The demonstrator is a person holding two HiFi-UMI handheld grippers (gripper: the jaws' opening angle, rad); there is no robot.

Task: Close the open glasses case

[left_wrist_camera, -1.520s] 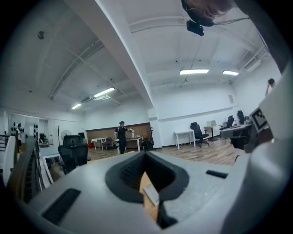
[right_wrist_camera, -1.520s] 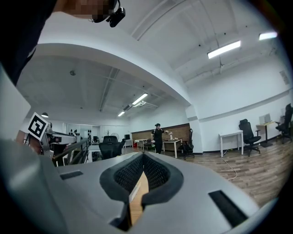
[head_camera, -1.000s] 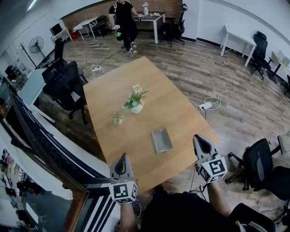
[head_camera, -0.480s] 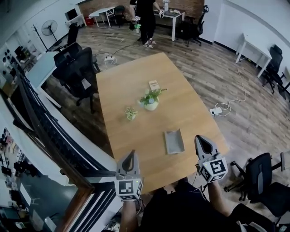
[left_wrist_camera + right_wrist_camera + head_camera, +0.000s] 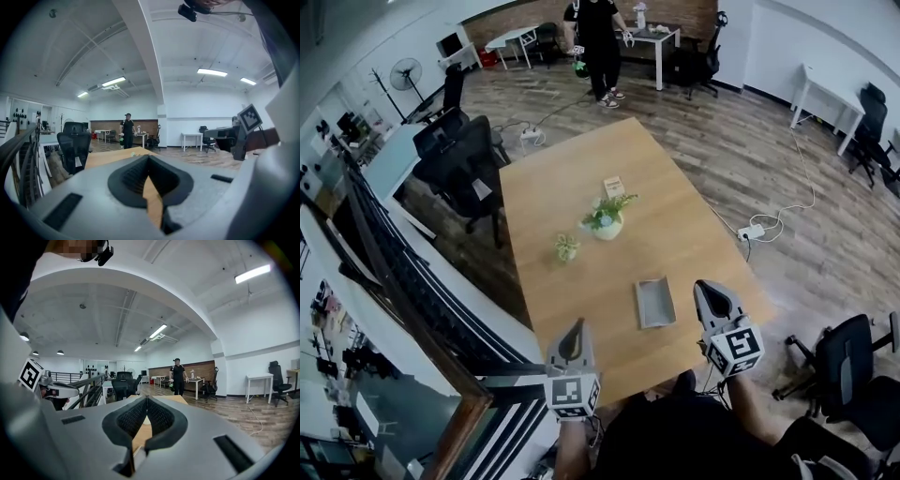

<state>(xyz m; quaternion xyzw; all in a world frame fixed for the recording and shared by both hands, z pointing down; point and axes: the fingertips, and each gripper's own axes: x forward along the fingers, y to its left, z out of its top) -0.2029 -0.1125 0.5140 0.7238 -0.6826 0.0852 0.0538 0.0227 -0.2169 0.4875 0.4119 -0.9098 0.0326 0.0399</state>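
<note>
The glasses case (image 5: 654,302) lies open at lower centre on the table (image 5: 553,187), within reach. The left gripper (image 5: 575,325) and right gripper (image 5: 706,285) hover short of it, jaws together and empty, presumably staged for approach.

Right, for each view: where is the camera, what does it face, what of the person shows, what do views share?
Head view: on the head, looking down at table and glasses case; left gripper, right gripper show.
Left gripper view: on it, along its shut jaws, over the table.
Right gripper view: likewise.
All share the standing person.
</note>
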